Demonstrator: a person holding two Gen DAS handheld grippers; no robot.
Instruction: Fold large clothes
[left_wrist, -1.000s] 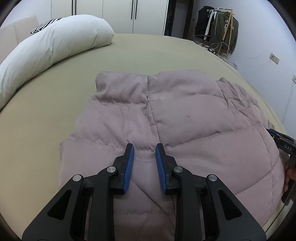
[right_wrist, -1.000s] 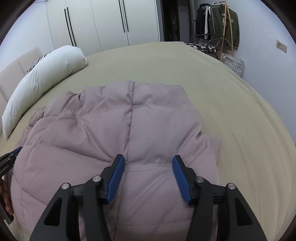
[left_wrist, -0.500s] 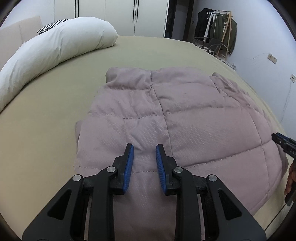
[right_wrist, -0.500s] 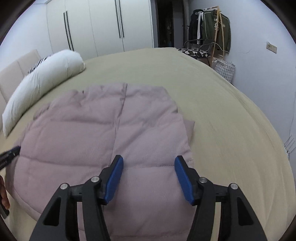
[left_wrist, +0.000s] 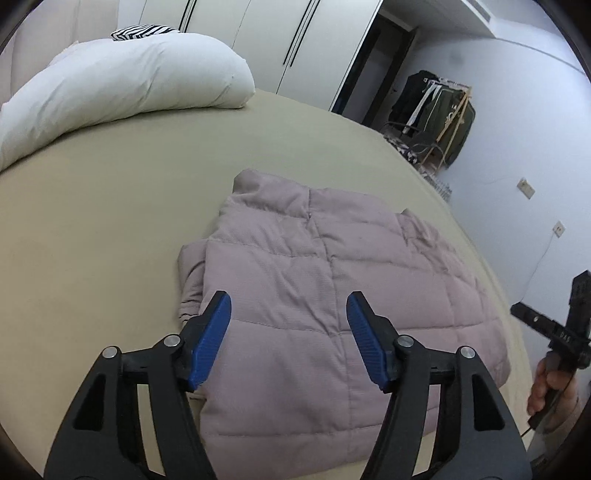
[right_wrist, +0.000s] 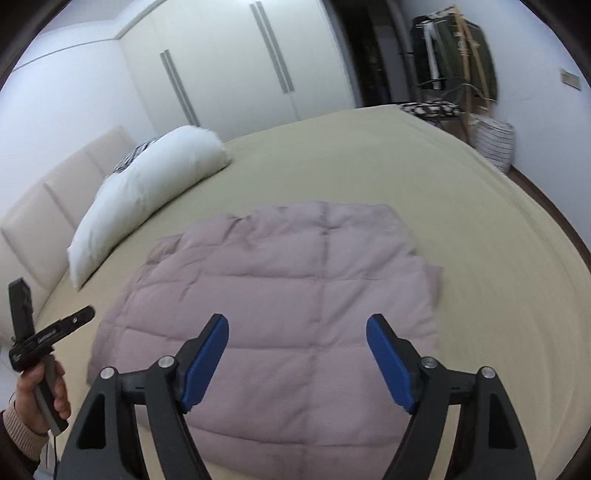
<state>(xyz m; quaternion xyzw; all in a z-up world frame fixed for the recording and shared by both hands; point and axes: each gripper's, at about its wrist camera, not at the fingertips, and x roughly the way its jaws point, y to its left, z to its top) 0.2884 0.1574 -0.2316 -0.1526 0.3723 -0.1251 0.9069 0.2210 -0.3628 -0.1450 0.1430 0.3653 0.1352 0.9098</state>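
Note:
A mauve quilted puffer jacket (left_wrist: 332, 295) lies folded into a compact rectangle on the olive bed sheet (left_wrist: 110, 229); it also shows in the right wrist view (right_wrist: 295, 288). My left gripper (left_wrist: 288, 314) is open and empty, raised above the jacket's near left edge. My right gripper (right_wrist: 297, 336) is open and empty, raised above the jacket's near edge. Each gripper's handle shows at the edge of the other view, held by a hand.
A long white pillow (left_wrist: 110, 88) lies along the headboard (right_wrist: 48, 214) side. White wardrobes (right_wrist: 229, 74) stand behind the bed. A clothes rack with dark garments (left_wrist: 439, 107) and a striped basket (right_wrist: 495, 142) stand past the far corner.
Both grippers have lifted up and back from the jacket, which now looks smaller and farther. The left gripper has opened from nearly shut to wide open. The right gripper has opened wider.

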